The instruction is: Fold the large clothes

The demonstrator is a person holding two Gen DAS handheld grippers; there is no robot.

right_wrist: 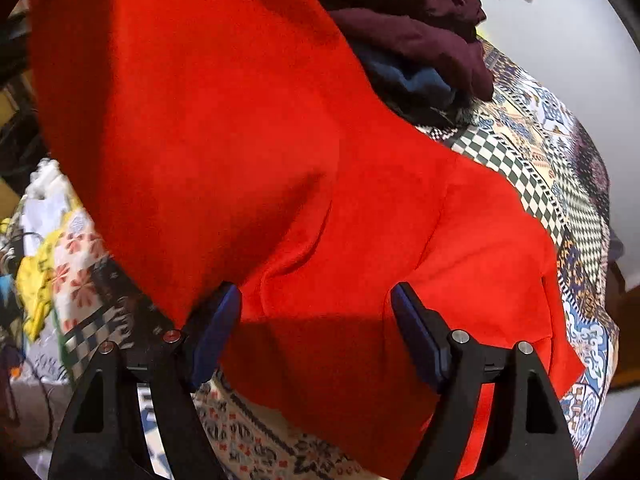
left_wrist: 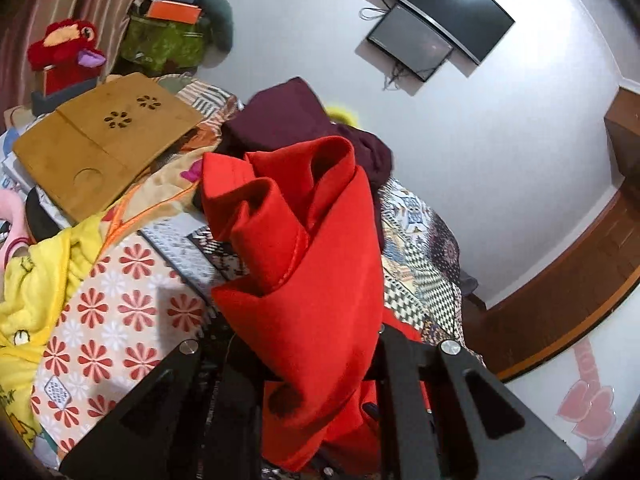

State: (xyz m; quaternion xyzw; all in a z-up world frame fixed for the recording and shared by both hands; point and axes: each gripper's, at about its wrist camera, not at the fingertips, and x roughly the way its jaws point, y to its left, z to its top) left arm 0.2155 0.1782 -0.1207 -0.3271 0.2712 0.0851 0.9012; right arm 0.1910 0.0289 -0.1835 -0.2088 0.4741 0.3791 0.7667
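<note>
A large red garment hangs bunched from my left gripper, which is shut on it and lifts it above the bed. In the right wrist view the same red garment fills most of the frame, part raised and part lying on the patterned bedspread. My right gripper is open just above the red cloth, its blue-padded fingers apart with nothing between them.
A heap of maroon clothes and a blue piece lie at the bed's far end. A wooden lap tray, a yellow garment and a red plush toy are on the left. A wall with screens is behind.
</note>
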